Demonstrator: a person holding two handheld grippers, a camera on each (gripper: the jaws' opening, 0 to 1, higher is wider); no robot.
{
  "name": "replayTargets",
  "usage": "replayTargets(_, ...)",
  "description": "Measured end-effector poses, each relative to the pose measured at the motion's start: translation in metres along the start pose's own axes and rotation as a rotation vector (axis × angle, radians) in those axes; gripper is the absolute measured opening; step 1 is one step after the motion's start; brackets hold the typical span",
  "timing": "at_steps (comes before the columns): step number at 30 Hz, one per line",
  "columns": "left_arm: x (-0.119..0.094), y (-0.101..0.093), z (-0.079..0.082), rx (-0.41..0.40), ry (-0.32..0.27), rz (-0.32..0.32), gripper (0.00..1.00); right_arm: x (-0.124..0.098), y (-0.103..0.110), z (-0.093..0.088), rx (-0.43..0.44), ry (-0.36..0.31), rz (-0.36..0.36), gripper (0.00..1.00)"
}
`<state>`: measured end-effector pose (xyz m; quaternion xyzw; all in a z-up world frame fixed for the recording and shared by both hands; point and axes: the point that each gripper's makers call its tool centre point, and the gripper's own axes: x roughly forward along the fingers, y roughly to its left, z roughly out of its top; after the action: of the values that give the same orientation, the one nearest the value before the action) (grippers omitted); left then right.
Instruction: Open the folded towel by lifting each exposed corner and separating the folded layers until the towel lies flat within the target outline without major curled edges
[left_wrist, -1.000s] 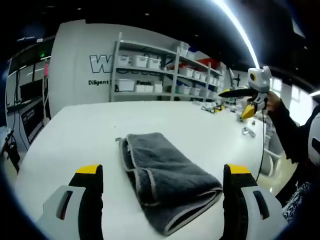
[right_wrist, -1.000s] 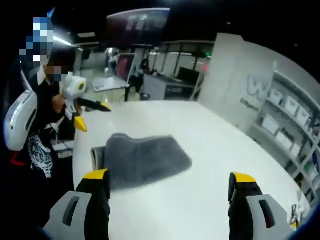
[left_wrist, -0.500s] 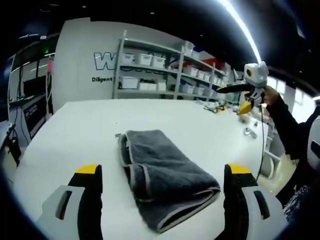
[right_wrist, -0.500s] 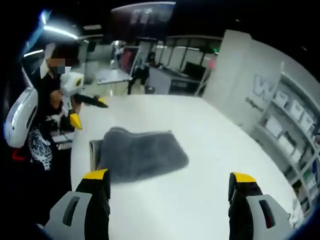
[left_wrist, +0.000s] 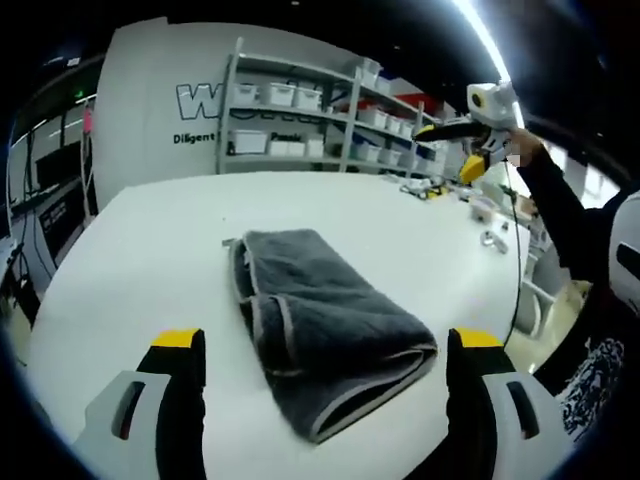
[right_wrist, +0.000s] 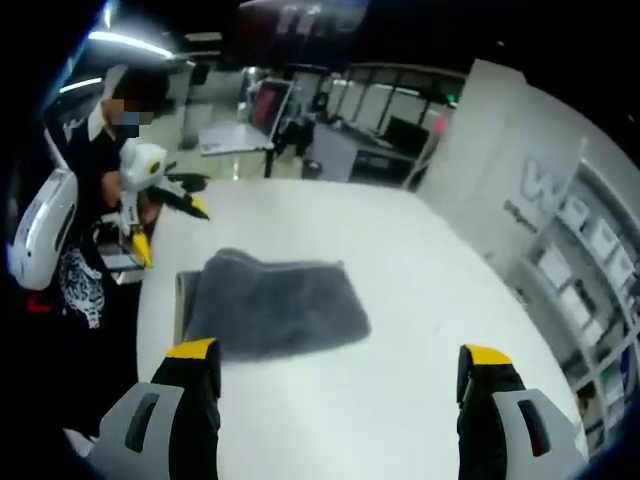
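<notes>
towel (left_wrist: 325, 335) folded on table (left_wrist: 130, 260) | between left gripper (left_wrist: 325, 345) jaws, untouched

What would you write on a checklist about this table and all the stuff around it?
Surface: white table, mostly bare.
Job's things: grey towel still folded, layers stacked, lying on the table; no target outline visible.
Clutter: small objects near the far edge, too small to identify.
Grippers: left gripper open, held above the table short of the towel; right gripper open, also apart from the towel.
Cables: a thin cable hangs below the right gripper.
Surroundings: shelves with white bins along a wall with lettering; a person stands at the table's edge.
</notes>
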<state>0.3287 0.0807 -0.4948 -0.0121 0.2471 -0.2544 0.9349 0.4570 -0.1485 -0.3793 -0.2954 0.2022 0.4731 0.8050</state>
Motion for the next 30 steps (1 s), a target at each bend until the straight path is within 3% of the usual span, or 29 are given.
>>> replayTargets(9,0.001,0.003,-0.008,-0.023,0.016,0.005,0.99,-0.002,-0.012,0.022,-0.065,0.024,0.021,1.00)
replayTargets(15,0.000,0.000,-0.002,0.014,0.005,-0.009,0.96,-0.001,-0.010,0.020,-0.094,0.054,0.025,1.00)
replayTargets(17,0.001,-0.001,-0.010,0.076,0.063,-0.022,0.95,0.000,-0.010,0.020,-0.100,0.063,0.033,1.00)
replayTargets(18,0.001,-0.002,-0.009,0.085,0.064,-0.026,0.95,0.000,-0.010,0.021,-0.107,0.066,0.034,1.00)
replayTargets(30,-0.003,-0.004,-0.002,0.091,0.048,-0.024,0.99,-0.001,-0.024,0.034,-0.190,0.119,0.098,1.00)
